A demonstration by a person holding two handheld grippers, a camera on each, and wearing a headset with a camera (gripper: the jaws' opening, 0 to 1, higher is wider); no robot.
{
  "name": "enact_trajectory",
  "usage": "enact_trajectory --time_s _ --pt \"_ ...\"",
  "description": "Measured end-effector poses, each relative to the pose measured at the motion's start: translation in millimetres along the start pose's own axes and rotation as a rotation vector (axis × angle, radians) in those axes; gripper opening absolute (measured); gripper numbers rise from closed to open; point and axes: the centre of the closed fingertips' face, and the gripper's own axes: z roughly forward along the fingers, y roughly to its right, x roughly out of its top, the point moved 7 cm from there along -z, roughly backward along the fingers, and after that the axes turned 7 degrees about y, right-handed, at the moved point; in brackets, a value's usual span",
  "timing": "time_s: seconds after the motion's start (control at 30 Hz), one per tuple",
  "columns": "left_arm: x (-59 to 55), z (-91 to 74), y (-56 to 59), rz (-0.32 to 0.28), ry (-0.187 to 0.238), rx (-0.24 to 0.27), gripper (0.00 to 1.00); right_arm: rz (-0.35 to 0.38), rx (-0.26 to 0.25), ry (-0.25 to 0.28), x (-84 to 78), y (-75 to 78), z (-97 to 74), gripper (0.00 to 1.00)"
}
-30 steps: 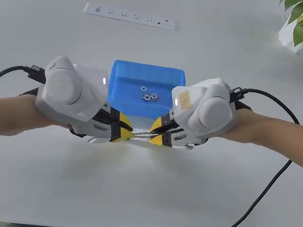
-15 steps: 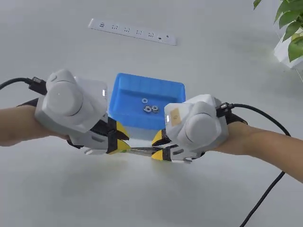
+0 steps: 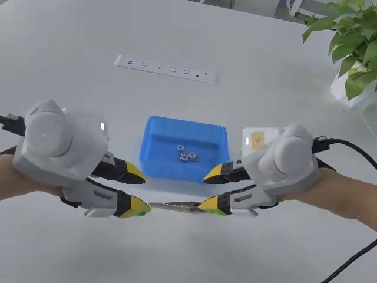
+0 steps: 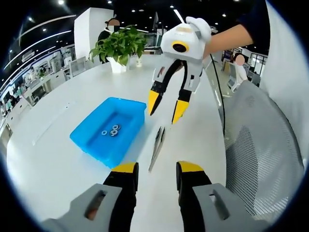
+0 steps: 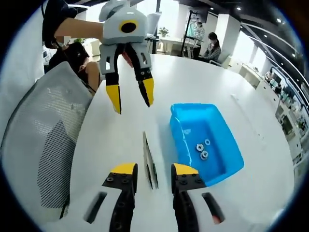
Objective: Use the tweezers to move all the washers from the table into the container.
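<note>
Left gripper [image 3: 139, 192] spread | right gripper [image 3: 207, 191] spread | tweezers [image 3: 177, 206] flat between them | washers [image 3: 187, 154] blurred in container [image 3: 154, 160]

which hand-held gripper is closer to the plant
Right. The right hand-held gripper is on the plant's side of the table; the left hand-held gripper faces it across the tweezers, farther from the plant.

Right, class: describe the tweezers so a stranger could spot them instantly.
On the white table, find the blue plastic container. On its near side the slim grey metal tweezers lie flat between the yellow-tipped left claw and right claw. Only they are thin and pointed.
</note>
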Motion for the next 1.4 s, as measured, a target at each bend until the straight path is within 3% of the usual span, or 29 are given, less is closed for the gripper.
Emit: enact_trajectory --time_s 0.13,0.27,0.4,0.5,0.63,0.8,0.87,0.9,0.93,0.97,1.0,1.03,1.17,1.23,1.4 --pt "-1.8 -12.7 2.8 0.013 -0.014 0.068 0.47 0.052 -0.055 0.058 -1.1 -1.0 -19.8 0.34" --pt "-4.8 -22.6 6.4 -0.003 -0.037 0.114 0.66 0.102 -0.066 0.137 0.7 -12.3 -40.4 0.45" --pt "-5.8 -32.3 10.7 0.002 -0.044 0.134 0.68 0.095 -0.081 0.142 -1.6 -25.6 -53.9 0.54" --pt "-4.0 -39.9 12.5 -0.008 -0.038 0.163 0.72 0.057 -0.115 0.116 -4.0 -29.8 -62.5 0.57" --pt "-1.7 -45.0 15.6 -0.014 -0.015 0.195 0.87 0.048 -0.150 0.118 -4.0 -32.5 -71.6 0.66" --pt "-3.6 -48.2 19.1 0.013 -0.038 0.225 0.99 0.037 -0.187 0.122 -4.7 -31.6 -79.1 0.78" --pt "-2.2 -51.2 20.3 0.012 -0.040 0.243 0.99 0.015 -0.209 0.116 -4.2 -33.9 -81.6 0.82" --pt "-0.2 -53.2 18.9 -0.001 -0.031 0.278 0.99 -0.001 -0.219 0.110 -5.3 -35.1 -82.3 0.86" --pt "5.5 -55.6 16.7 -0.009 0.015 0.329 1.00 -0.013 -0.227 0.097 -6.9 -35.6 -83.1 0.89" --pt "7.4 -56.4 16.3 -0.009 0.031 0.341 1.00 -0.013 -0.233 0.088 -10.8 -35.5 -83.5 0.93" --pt "12.8 -58.7 16.6 -0.005 0.077 0.351 1.00 -0.010 -0.232 0.085 -12.6 -35.8 -84.0 0.97" --pt "14.3 -60.1 17.7 -0.007 0.086 0.345 1.00 0.003 -0.225 0.082 -13.9 -37.9 -85.6 1.00" --pt "9.7 -63.4 18.8 0.022 0.028 0.328 1.00 -0.010 -0.228 0.046 -19.7 -38.8 -88.9 1.00" --pt "6.8 -66.3 20.6 0.020 0.022 0.316 1.00 0.001 -0.234 0.051 -20.6 -37.5 -91.2 1.00" --pt "5.3 -77.3 24.1 0.013 0.005 0.296 1.00 0.000 -0.282 0.051 -21.6 -34.8 -95.6 1.00"
